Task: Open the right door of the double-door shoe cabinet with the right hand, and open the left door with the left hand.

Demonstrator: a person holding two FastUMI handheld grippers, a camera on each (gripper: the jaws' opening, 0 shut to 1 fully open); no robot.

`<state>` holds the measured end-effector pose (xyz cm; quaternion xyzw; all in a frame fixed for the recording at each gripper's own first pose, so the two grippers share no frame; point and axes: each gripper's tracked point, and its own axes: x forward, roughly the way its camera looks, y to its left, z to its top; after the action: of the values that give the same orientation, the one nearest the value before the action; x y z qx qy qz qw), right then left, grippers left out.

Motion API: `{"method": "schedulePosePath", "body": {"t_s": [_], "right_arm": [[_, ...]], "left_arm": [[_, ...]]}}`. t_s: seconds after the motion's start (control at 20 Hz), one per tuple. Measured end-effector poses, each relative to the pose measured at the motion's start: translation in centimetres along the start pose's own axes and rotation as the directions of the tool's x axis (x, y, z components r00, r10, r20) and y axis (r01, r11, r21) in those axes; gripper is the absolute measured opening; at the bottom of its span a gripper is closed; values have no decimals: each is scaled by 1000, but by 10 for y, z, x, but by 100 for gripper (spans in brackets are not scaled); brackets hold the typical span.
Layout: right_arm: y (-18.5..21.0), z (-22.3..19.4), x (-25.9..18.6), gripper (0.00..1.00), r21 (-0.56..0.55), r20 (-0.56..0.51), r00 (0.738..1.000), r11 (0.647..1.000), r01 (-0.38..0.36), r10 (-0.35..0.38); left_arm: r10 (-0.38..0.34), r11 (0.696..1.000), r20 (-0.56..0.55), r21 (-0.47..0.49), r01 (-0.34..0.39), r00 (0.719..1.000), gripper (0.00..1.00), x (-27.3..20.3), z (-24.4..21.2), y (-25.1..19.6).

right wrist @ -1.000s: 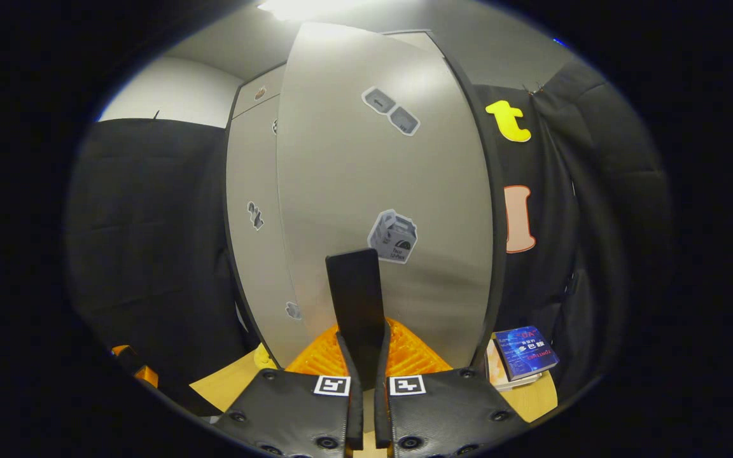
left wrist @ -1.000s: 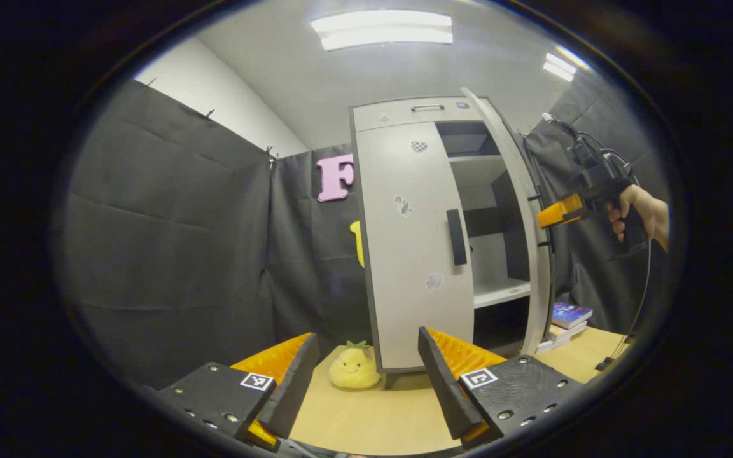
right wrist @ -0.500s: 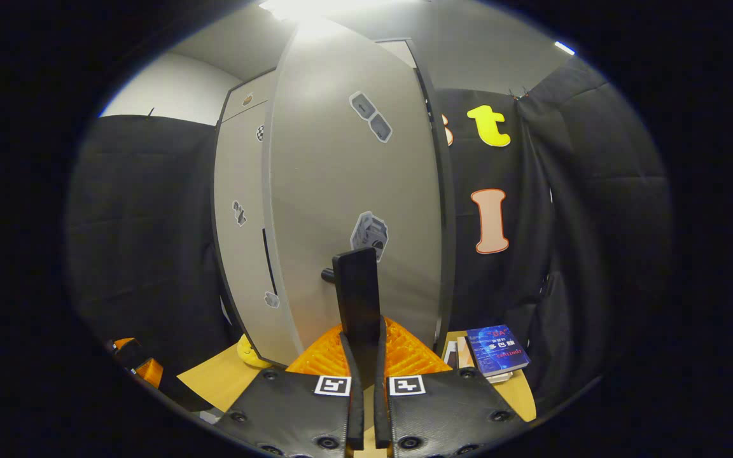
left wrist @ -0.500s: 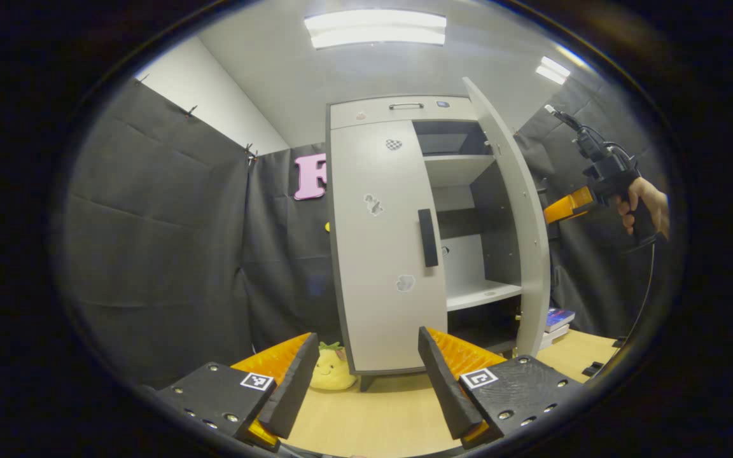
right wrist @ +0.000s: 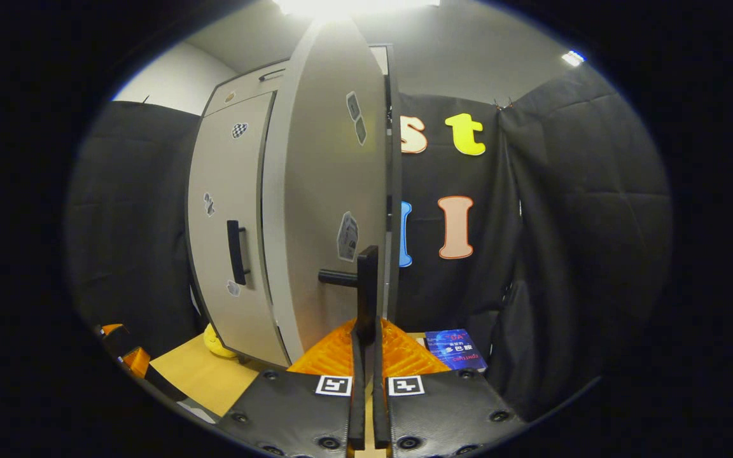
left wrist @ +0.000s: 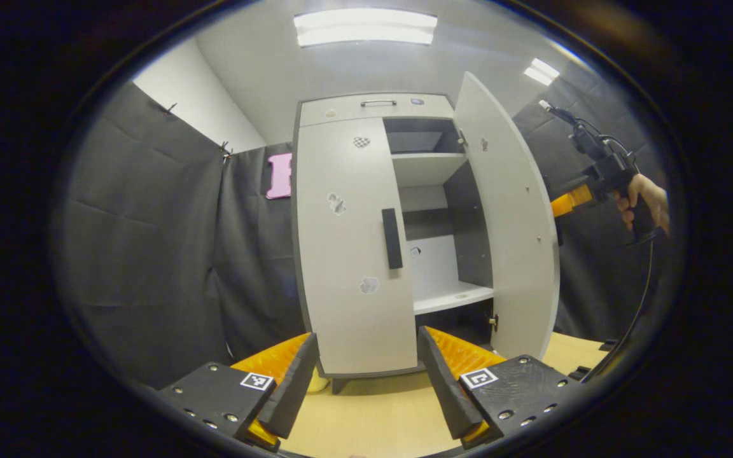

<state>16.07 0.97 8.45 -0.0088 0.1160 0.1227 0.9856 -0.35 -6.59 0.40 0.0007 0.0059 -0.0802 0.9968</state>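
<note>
A pale grey shoe cabinet [left wrist: 373, 108] stands on the wooden table. Its right door [left wrist: 511, 216] is swung wide open, showing white shelves [left wrist: 446, 296] inside. The left door [left wrist: 347, 254] is closed, with a black handle [left wrist: 392, 238] at its inner edge. My left gripper [left wrist: 365, 375] hangs open in front of the cabinet's base, holding nothing. My right gripper [right wrist: 364, 337] is shut on the right door's black handle [right wrist: 366, 286]. In the left gripper view the right gripper [left wrist: 570, 202] shows behind the open door, held by a hand [left wrist: 646, 200].
A yellow plush toy [right wrist: 217, 343] lies on the table [left wrist: 373, 420] at the cabinet's left foot. Books [right wrist: 454, 348] are stacked right of the cabinet. Black cloth walls close in on both sides.
The right door has swung farther open, pulled by my right gripper. The left gripper's view has shifted so the cabinet sits more to the left.
</note>
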Motion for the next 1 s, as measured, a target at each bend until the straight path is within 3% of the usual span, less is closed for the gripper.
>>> {"method": "schedulePosePath", "body": {"t_s": [0.25,0.75,0.8,0.9,1.0], "right_arm": [[-25,1,0,6,-5,11,997,997,78,-78],[-21,-4,-23,5,57,44,997,996,63,-66],[-20,-6,-29,0,65,44,997,996,61,-64],[-25,-9,-40,4,70,50,995,995,77,-81],[-30,-14,-51,0,53,58,992,993,109,-112]], "left_arm": [[-39,999,-20,-29,38,999,90,6,-4,-20],[-30,999,3,-35,30,1000,90,45,21,-19],[-28,999,6,-35,29,1000,90,48,24,-18],[-31,999,14,-25,31,999,91,59,32,-17],[-37,999,22,-6,37,999,91,68,37,-18]]}}
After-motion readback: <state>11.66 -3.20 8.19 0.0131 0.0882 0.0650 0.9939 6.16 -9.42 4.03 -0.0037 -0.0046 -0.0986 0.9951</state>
